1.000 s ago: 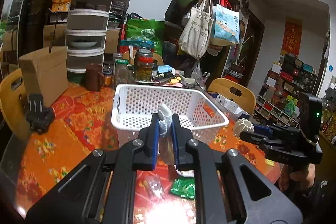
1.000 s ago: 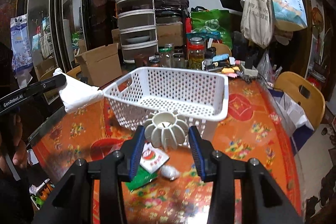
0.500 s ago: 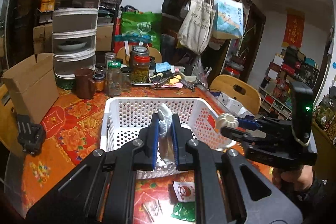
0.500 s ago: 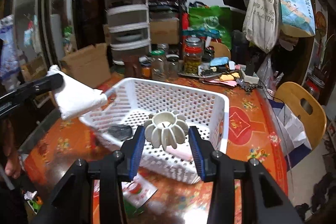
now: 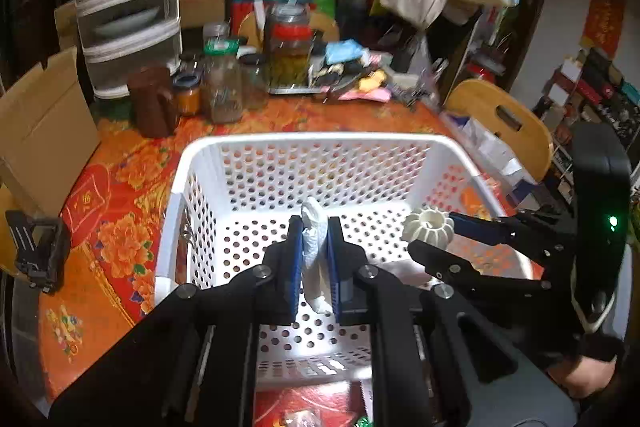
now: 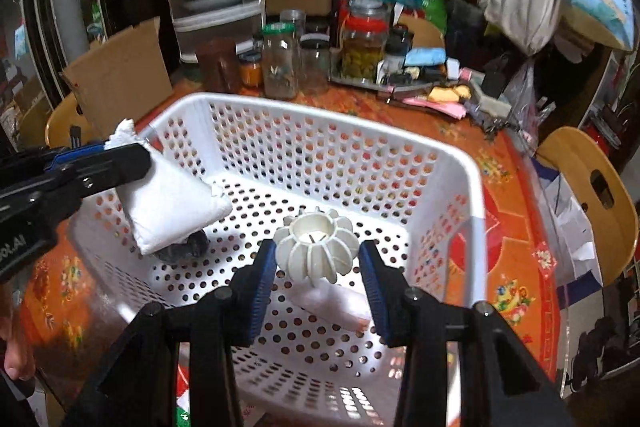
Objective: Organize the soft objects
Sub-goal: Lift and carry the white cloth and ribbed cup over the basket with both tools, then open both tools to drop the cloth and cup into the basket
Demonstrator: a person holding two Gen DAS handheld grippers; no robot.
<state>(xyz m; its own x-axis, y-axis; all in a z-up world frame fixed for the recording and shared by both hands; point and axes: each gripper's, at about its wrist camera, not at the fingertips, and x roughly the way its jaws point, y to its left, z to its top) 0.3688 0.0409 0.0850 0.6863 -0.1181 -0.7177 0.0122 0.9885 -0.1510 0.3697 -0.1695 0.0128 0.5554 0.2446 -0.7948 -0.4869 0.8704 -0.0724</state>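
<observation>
A white perforated basket (image 5: 320, 141) (image 6: 472, 187) stands on the orange flowered tablecloth. My left gripper (image 5: 313, 247) is shut on a white soft pack (image 5: 313, 251) and holds it over the basket; the pack also shows in the right wrist view (image 6: 168, 203). My right gripper (image 6: 318, 267) is shut on a cream ribbed pumpkin-shaped toy (image 6: 316, 247) above the basket floor; it also shows in the left wrist view (image 5: 428, 229). A dark soft thing (image 6: 184, 247) and a pale pink one (image 6: 336, 305) lie in the basket.
Glass jars (image 5: 288, 47) (image 6: 280, 63), a brown mug (image 5: 152, 103) and a tray of clutter stand behind the basket. A cardboard box (image 5: 36, 131) is at the left, a wooden chair (image 6: 588, 195) at the right. Snack packets (image 5: 304, 415) lie in front of the basket.
Both grippers have moved forward and down with their objects, from in front of the basket to over its inside. Both stay shut on what they hold.
</observation>
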